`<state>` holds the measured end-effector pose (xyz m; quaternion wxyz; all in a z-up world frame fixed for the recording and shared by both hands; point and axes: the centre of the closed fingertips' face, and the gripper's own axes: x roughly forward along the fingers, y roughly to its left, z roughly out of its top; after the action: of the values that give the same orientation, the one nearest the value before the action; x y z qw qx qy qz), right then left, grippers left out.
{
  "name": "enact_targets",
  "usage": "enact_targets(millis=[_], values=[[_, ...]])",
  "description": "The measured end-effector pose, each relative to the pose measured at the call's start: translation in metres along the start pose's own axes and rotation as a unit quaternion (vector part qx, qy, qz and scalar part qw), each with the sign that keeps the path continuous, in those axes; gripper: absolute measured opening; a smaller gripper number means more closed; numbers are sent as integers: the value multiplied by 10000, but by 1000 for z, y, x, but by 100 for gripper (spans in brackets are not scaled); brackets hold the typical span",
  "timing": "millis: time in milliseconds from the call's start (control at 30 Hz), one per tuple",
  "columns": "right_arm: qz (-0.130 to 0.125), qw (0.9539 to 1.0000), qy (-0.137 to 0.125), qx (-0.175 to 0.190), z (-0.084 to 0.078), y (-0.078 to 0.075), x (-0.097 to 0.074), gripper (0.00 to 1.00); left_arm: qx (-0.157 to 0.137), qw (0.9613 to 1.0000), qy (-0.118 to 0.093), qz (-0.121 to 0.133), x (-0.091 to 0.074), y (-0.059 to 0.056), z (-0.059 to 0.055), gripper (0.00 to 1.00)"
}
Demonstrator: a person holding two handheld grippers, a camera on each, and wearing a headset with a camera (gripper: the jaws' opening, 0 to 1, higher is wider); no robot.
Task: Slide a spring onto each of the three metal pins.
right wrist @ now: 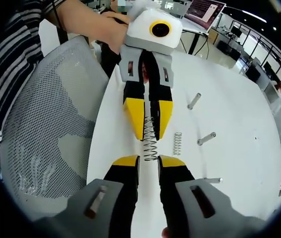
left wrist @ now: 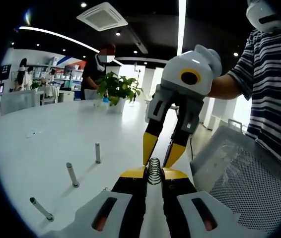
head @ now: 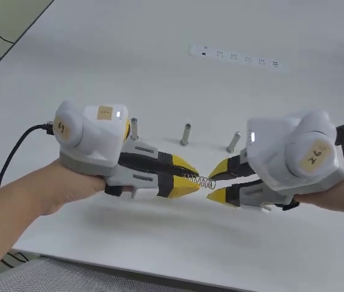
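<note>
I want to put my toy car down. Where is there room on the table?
The wide bare table between the three pins and the power strip is free. It's crowded near the front, where the left tool and right tool meet at the spring.

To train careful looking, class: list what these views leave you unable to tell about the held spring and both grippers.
Head view: the left gripper covers one end of the spring with its jaws, so grip depth is hidden.
Left gripper view: the spring is seen end-on, so its length is unclear.
Head view: too small to tell whether the spring's free end touches the right gripper.
</note>
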<state>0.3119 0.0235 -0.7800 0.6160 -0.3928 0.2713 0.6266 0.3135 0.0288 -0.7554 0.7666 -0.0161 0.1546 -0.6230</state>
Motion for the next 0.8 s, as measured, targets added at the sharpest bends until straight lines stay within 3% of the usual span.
enact_targets(millis=[367,633,800], values=[[12,9999,-57,-157,4,1,-1,13,-3,10000,53,-22,1,-2,-1,8],[-166,9986,-81,-489,7,-5,-6,12,16,10000,72,26,0,1,-2,8],[-142,9979,-301,-558,12,-4,-11,12,62,9999,130,48,-1,1,-6,8]])
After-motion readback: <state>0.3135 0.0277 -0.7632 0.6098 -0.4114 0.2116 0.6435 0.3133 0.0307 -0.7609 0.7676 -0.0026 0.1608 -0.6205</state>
